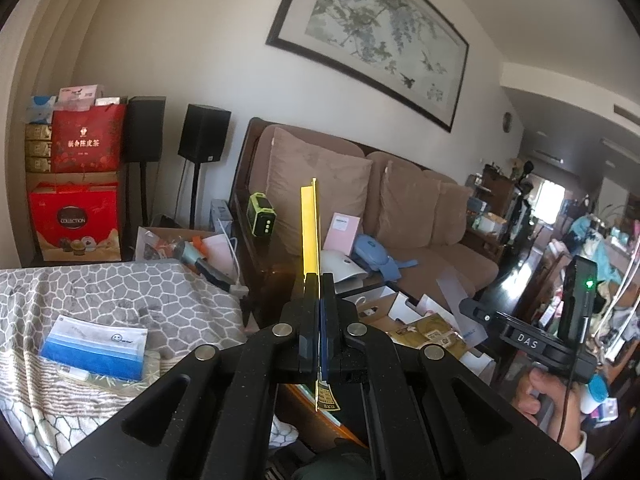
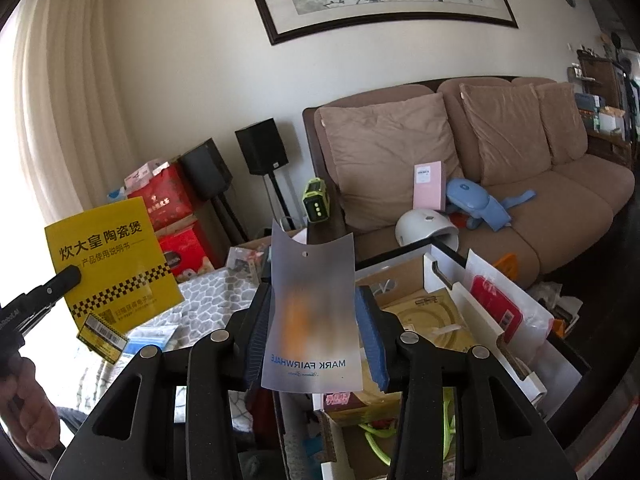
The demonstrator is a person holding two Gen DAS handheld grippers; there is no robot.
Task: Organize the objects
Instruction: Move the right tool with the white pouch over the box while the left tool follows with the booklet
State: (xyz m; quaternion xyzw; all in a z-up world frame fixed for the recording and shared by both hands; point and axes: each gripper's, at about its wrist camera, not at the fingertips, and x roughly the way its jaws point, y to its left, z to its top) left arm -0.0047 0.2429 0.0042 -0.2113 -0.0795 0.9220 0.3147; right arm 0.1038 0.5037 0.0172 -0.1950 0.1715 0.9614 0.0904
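The left gripper [image 1: 318, 300] is clamping a thin yellow booklet [image 1: 311, 228] between fully closed jaws; from its own camera the booklet is showing edge-on, standing upright above the fingertips, with its lower corner and a barcode tag poking out beneath the pads. From the right wrist camera the same booklet [image 2: 112, 256] is facing flat, printed with black characters and a checkered band, and the left gripper's finger is pinching it at the left edge.

The right gripper [image 2: 316, 320] is holding a frosted plastic sleeve [image 2: 312, 320] marked MARK FAIRWHALE between its blue pads [image 2: 370, 336]. The jaws are standing partly apart, and the sleeve is bowing between them, its top rising above the fingertips. Something orange is showing through the sleeve, too blurred to identify.

Just below and to the right of the right gripper, an open cardboard box [image 2: 444, 276] is sitting with flat packets inside. Ahead of both grippers a brown sofa [image 2: 560, 200] is carrying a pink box [image 2: 428, 184], a white dome-shaped item [image 2: 424, 224] and a blue object [image 2: 476, 200]. Below and to the left of the left gripper, a blue-and-white pouch [image 1: 94, 346] is lying on a grey patterned blanket [image 1: 120, 288].
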